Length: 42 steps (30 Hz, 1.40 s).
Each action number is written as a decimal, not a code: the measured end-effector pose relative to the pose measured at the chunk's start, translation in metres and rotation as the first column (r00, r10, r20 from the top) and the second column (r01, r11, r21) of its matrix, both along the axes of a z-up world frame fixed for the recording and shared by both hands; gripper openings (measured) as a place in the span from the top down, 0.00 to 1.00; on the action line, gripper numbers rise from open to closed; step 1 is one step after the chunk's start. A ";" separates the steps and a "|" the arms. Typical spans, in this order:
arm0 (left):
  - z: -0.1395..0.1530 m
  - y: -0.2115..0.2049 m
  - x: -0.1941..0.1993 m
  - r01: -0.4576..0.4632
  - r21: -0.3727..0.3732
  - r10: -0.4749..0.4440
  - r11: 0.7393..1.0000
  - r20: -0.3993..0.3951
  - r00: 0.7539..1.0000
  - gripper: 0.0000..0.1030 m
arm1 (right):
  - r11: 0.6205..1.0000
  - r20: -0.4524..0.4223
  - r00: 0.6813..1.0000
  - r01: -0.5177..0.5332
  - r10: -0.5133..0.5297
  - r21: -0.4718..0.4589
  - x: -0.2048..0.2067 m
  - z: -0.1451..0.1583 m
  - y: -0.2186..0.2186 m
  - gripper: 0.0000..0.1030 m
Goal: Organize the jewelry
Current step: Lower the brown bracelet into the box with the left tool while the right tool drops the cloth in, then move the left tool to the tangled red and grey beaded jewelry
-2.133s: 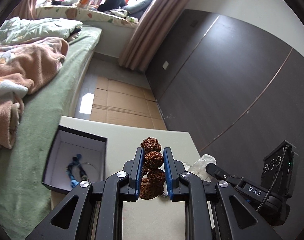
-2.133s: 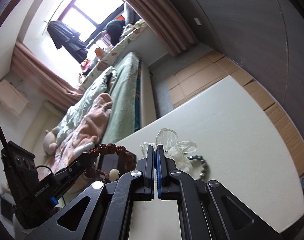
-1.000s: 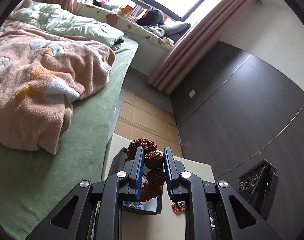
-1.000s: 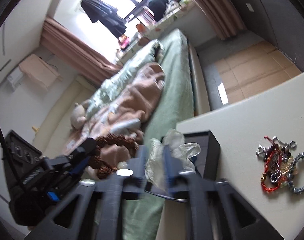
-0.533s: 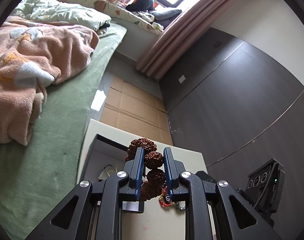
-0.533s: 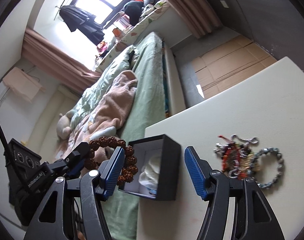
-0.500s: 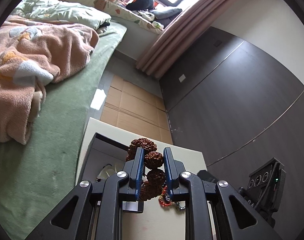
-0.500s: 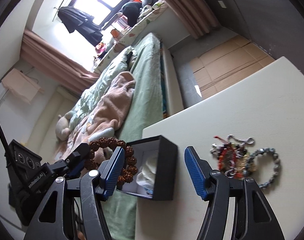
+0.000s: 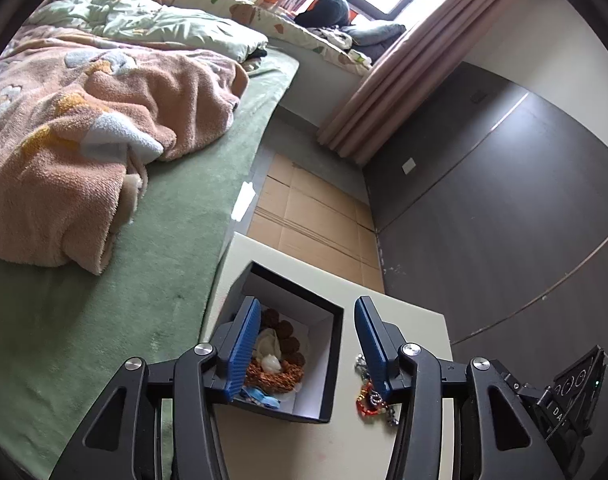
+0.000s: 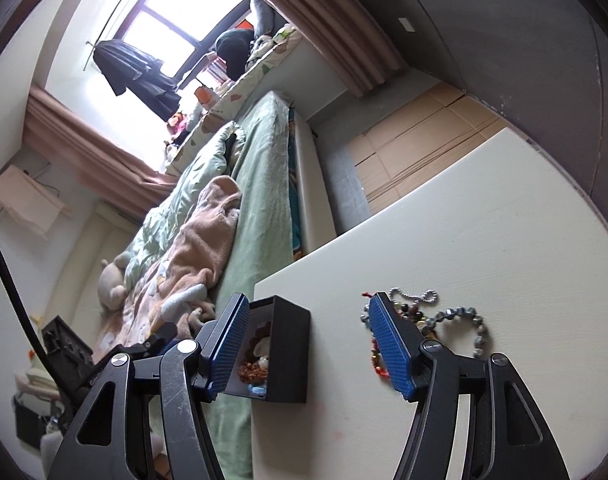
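A black box with a white inside (image 9: 332,360) stands on the cream table (image 9: 344,448). In it lie the brown bead bracelet (image 9: 285,334), a white plastic bag (image 9: 268,350), an orange bracelet and a blue piece. My left gripper (image 9: 308,346) is open and empty just above the box. My right gripper (image 10: 310,346) is open and empty; the box (image 10: 289,352) shows by its left finger. A heap of loose jewelry (image 10: 420,320) lies on the table by its right finger, and also shows in the left wrist view (image 9: 374,398).
A green bed with a pink blanket (image 9: 83,152) runs along the table's left edge. Cardboard covers the floor (image 9: 312,216) beyond the table. A dark wall panel (image 9: 504,220) stands on the right.
My left gripper has opened and the brown bead bracelet has dropped into the box. My right gripper stays open and has shifted slightly over the table.
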<state>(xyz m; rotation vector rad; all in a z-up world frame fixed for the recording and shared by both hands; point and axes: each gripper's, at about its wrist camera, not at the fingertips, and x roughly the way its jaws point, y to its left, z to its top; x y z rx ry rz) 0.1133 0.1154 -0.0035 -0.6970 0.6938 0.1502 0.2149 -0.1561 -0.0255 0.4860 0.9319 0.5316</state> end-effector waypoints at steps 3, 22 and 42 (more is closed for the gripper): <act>0.003 -0.014 0.000 0.032 0.024 -0.033 0.999 0.003 0.999 0.51 | 0.999 0.017 1.000 0.014 -0.013 -0.029 -0.005 0.006 -0.010 0.39; -0.015 -0.121 0.029 0.268 0.161 -0.258 0.950 -0.082 0.963 0.51 | 0.983 -0.131 0.984 0.098 -0.119 -0.157 -0.012 -0.016 -0.075 0.39; -0.072 -0.155 0.095 0.412 0.151 -0.354 0.898 -0.304 0.884 0.72 | 0.988 -0.236 0.960 0.137 -0.150 -0.071 0.004 -0.029 -0.101 0.39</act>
